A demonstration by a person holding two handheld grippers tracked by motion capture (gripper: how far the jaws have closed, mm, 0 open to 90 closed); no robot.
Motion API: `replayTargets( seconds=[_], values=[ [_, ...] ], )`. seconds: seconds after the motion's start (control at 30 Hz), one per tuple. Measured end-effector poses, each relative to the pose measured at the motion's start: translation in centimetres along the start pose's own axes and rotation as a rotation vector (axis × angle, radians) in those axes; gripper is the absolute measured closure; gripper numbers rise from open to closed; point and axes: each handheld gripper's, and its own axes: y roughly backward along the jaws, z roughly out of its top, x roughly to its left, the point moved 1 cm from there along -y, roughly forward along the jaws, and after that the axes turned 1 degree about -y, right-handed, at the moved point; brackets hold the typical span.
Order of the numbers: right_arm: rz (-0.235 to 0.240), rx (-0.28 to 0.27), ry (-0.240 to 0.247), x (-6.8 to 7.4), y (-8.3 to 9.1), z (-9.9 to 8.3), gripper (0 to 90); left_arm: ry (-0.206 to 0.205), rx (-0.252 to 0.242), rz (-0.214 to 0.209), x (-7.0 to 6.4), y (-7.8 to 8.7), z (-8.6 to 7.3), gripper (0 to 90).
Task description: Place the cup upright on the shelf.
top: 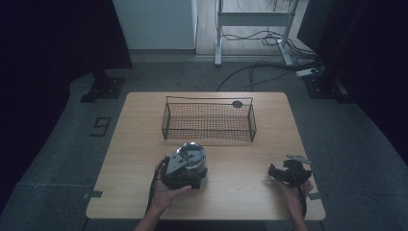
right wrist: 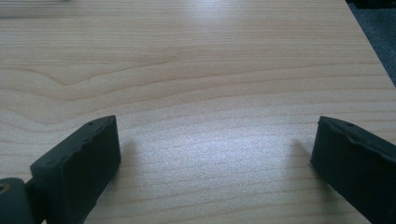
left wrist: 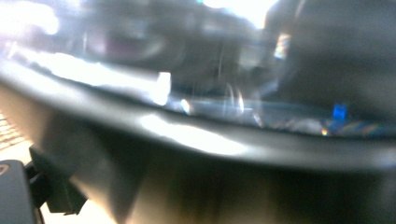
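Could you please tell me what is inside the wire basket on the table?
Through the wire basket mesh, bare wood shows. A dark round thing sits by its far rim; inside or behind, I cannot tell.

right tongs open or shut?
Open. In the right gripper view the right tongs have their two black jaws set far apart, with bare wooden table between them and nothing held.

Light wooden table [top: 240,159] with wire basket [top: 209,120] and shiny round container [top: 192,159] on it.
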Motion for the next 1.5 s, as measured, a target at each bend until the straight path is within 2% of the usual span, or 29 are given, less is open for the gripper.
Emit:
replayTargets(
  seconds=[0.37, 0.6, 0.73, 1.5],
  values=[
    [-0.001, -0.001, -0.001, 0.0, 0.0, 0.0, 1.4, 0.01, -0.019, 0.042, 2.0, 0.6, 1.2, 4.1],
    [-0.001, -0.001, -0.002, 0.0, 0.0, 0.0, 1.5, 0.011, -0.036, 0.071, 3.3, 0.9, 2.6, 4.1],
    [-0.001, -0.001, -0.002, 0.0, 0.0, 0.0, 1.5, -0.006, -0.039, 0.089, 3.6, 1.1, 3.2, 4.1],
    [-0.002, -0.002, -0.003, 0.0, 0.0, 0.0, 1.9, 0.024, -0.064, 0.106, 4.7, -0.1, 5.7, 4.1]
  ],
)
